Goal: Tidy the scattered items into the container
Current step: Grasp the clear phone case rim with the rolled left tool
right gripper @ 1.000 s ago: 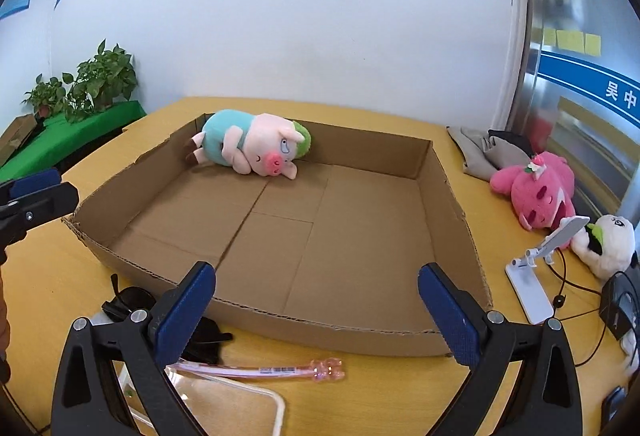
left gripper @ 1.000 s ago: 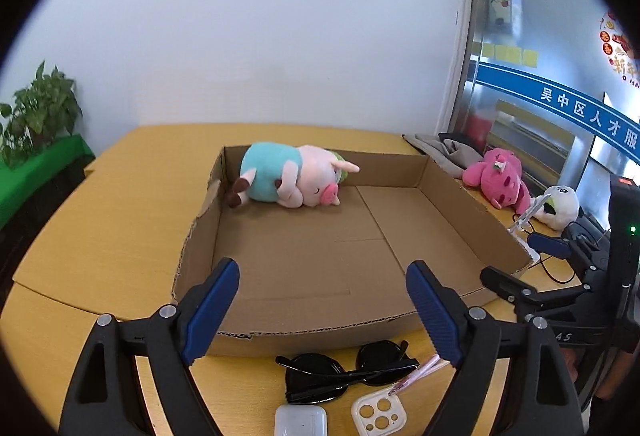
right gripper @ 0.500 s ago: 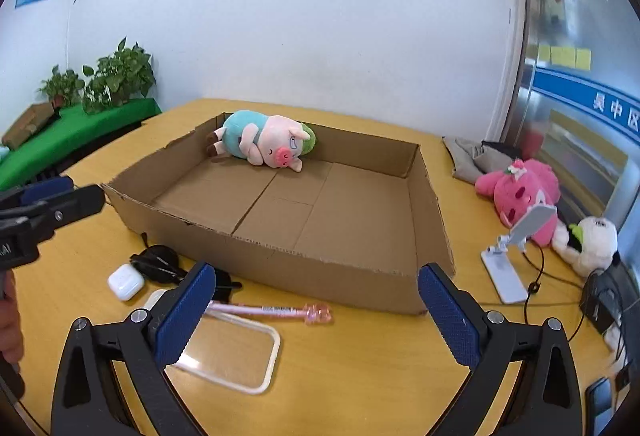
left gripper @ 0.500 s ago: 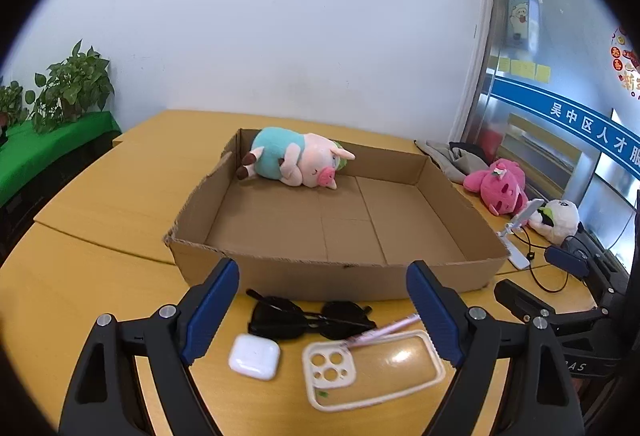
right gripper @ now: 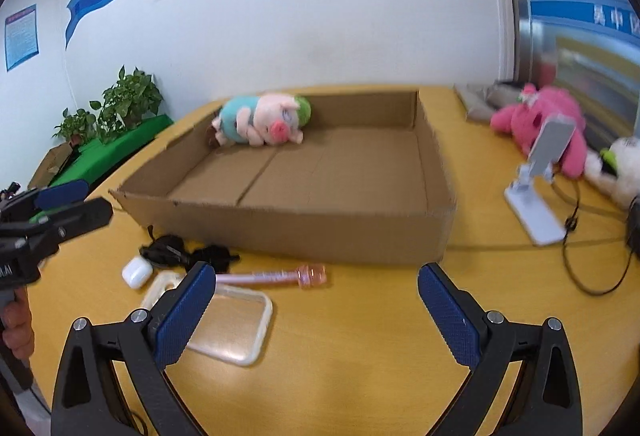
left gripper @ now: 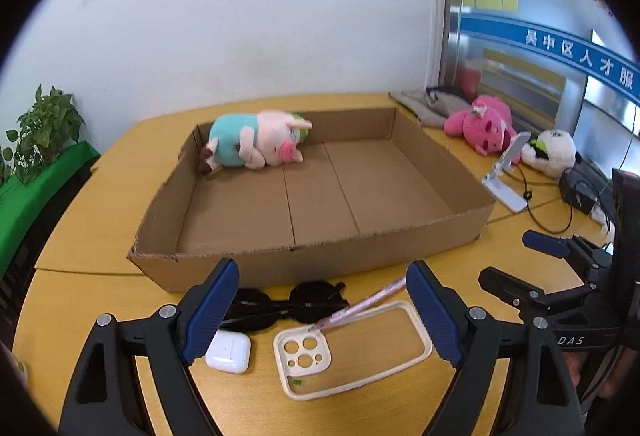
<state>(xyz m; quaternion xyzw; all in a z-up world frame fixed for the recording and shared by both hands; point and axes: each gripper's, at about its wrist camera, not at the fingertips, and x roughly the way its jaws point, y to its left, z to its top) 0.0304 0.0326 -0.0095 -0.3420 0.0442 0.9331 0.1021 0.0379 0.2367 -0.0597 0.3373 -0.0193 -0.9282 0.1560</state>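
A shallow cardboard box (left gripper: 320, 260) sits on the yellow table with a pink and teal pig plush (left gripper: 256, 144) in its far left corner. In front of the box lie black sunglasses (left gripper: 288, 306), a white earbud case (left gripper: 228, 352), a clear phone case (left gripper: 352, 348) and a pink pen (left gripper: 360, 310). My left gripper (left gripper: 322, 272) hangs open above these items with nothing between its pads. My right gripper (right gripper: 316, 272) is open and empty too, to the right of the pen (right gripper: 272, 276) and the phone case (right gripper: 224, 324), facing the box (right gripper: 320, 232).
To the right of the box lie a pink plush (left gripper: 480, 128), a white plush (left gripper: 554, 152), a white phone stand (left gripper: 504, 180), black cables and a grey cloth (left gripper: 436, 106). Potted plants (left gripper: 44, 132) on a green surface stand at the left. A hand (right gripper: 16, 328) holds the left gripper.
Both grippers have drawn back from the box, so the sunglasses, earbud case, phone case and pen now lie fully in view. Both stay open and empty.
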